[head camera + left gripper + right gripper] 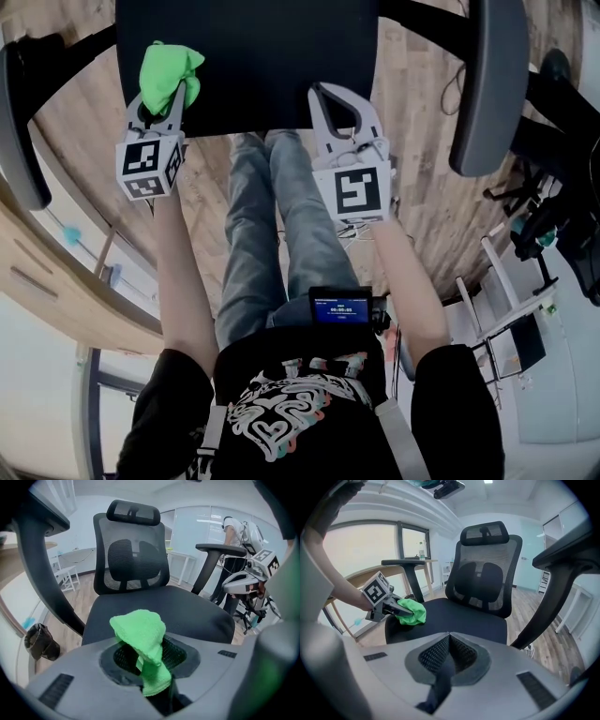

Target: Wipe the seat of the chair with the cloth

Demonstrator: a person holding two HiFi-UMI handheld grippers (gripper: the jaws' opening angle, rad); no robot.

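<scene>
At the seat's (pixel 253 56) corner, left gripper (pixel 165 92) clamps cloth (pixel 170 67) — fingers (pixel 175 114) half-buried.

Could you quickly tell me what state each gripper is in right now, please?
Left gripper: shut on the green cloth.
Right gripper: shut, with nothing between its jaws.

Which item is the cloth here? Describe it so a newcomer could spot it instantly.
Start at the black office chair seat filling the top of the head view. At its near left corner, the left gripper is shut on the cloth: a crumpled bright green bundle, the only green thing against the black seat.
</scene>
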